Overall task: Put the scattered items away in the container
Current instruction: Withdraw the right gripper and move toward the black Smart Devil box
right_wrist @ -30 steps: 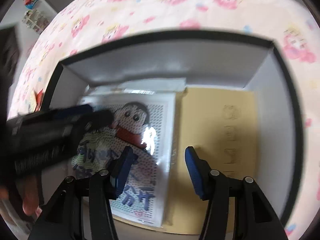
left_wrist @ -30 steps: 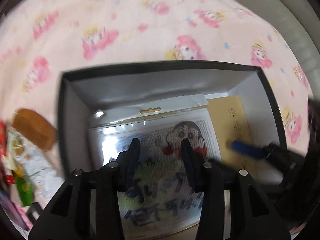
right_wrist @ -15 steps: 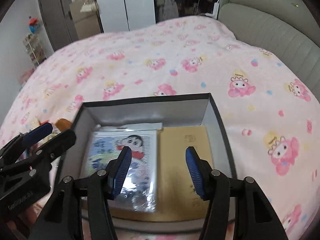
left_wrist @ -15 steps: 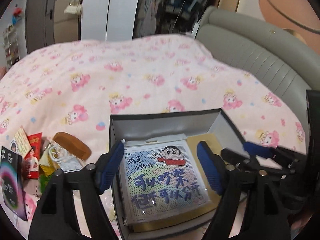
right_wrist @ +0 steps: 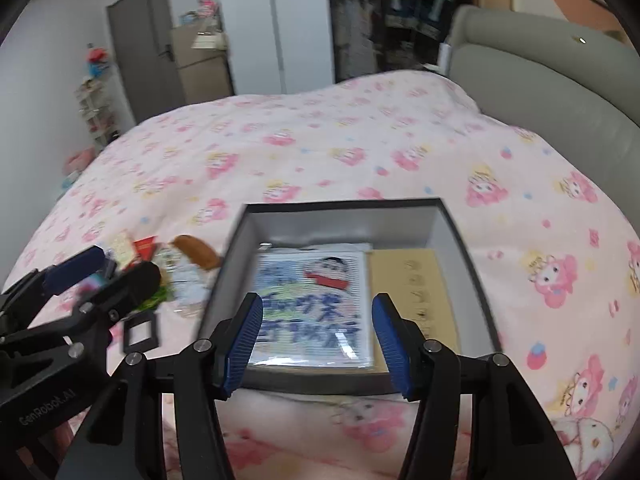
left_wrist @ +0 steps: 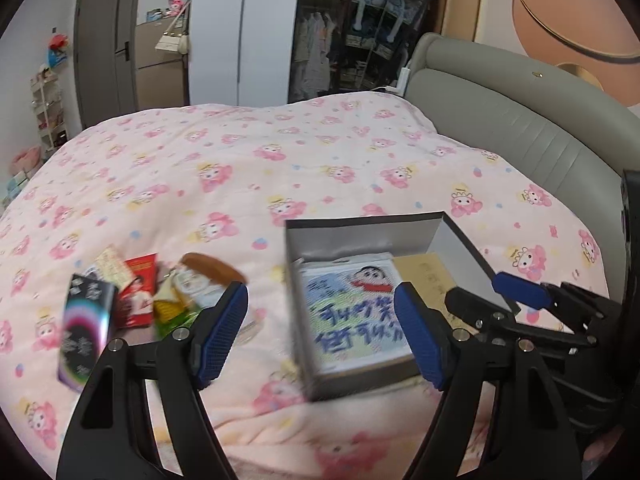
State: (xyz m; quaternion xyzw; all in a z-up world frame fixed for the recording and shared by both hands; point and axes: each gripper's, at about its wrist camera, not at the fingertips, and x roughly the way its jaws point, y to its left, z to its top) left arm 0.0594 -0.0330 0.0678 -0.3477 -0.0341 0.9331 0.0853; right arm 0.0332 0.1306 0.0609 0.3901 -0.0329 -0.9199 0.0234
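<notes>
Right wrist: box (right_wrist: pixel 460 248) lies beyond empty, opening fingers (right_wrist: pixel 248 336).

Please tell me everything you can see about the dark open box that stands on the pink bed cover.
The dark rectangular open box looks like cardboard, with black outer walls and rim and pale grey inner walls. It has no lid on and sits level on the pink cartoon-print bed cover. Inside, lying flat side by side, are a clear-wrapped cartoon picture pack and a tan flat envelope. Nothing grips it.

Both wrist views look down at the box (left_wrist: pixel 360 232) (right_wrist: pixel 344 216).
</notes>
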